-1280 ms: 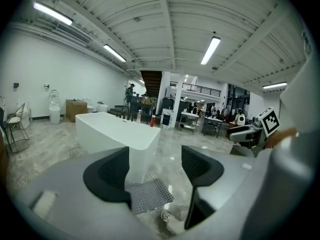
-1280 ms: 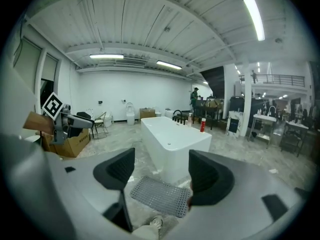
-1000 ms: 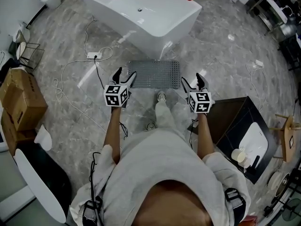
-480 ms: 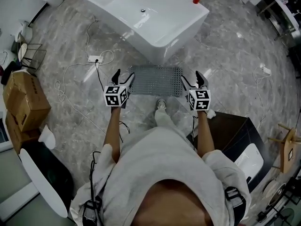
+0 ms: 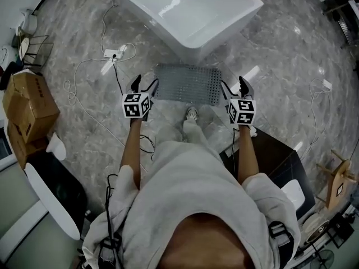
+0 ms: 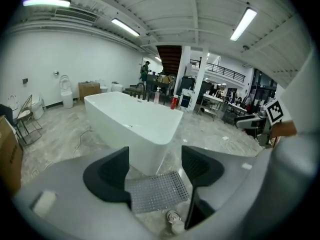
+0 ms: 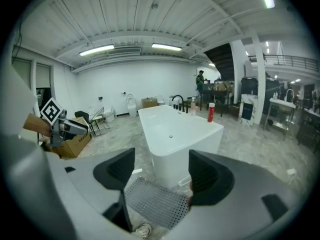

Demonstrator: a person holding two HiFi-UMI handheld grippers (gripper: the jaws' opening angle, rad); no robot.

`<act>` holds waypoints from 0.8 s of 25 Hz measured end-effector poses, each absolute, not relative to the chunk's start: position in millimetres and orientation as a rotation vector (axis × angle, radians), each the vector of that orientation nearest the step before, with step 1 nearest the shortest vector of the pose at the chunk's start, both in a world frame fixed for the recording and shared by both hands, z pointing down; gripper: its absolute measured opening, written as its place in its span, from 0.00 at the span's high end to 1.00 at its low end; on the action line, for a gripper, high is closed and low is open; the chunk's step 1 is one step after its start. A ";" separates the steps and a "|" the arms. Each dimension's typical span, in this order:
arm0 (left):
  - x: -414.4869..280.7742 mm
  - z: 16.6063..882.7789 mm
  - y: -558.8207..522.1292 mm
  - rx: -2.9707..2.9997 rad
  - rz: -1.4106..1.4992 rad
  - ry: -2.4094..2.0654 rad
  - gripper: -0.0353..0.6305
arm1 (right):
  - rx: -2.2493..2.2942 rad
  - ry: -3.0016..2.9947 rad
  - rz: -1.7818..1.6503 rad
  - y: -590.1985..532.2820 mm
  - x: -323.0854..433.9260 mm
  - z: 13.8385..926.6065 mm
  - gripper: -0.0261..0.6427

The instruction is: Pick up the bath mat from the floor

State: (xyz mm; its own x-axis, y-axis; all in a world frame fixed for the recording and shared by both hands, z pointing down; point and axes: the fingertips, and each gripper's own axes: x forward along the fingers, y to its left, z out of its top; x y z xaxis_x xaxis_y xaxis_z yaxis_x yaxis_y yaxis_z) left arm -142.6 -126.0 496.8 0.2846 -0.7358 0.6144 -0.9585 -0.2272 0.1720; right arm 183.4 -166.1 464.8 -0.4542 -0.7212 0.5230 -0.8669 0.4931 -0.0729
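Two open, empty tools, the left hand-held gripper (image 5: 144,84) and right hand-held gripper (image 5: 233,86), are hovering over the grey perforated bath mat's (image 5: 188,84) short ends, probably lining up a two-sided lift. The mat is lying flat on the floor (image 5: 280,55), just beside the bathtub (image 5: 190,15).

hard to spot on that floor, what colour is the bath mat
Rectangular bath mat: grey, dotted grid; best in the head view.
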 end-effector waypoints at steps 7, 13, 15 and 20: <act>-153.5 555.7 -132.1 1.950 0.630 -1.455 0.43 | 1.236 -2.234 0.576 -171.9 181.4 528.8 0.49; -162.8 611.5 -140.6 1.928 0.668 -1.395 0.41 | 1.224 -2.173 0.654 -172.4 173.6 583.6 0.49; -164.4 634.2 -141.6 1.927 0.681 -1.373 0.41 | 1.228 -2.159 0.671 -171.5 171.4 603.8 0.49; -172.2 693.5 -137.3 1.903 0.700 -1.343 0.38 | 1.246 -2.127 0.685 -168.9 170.3 653.9 0.49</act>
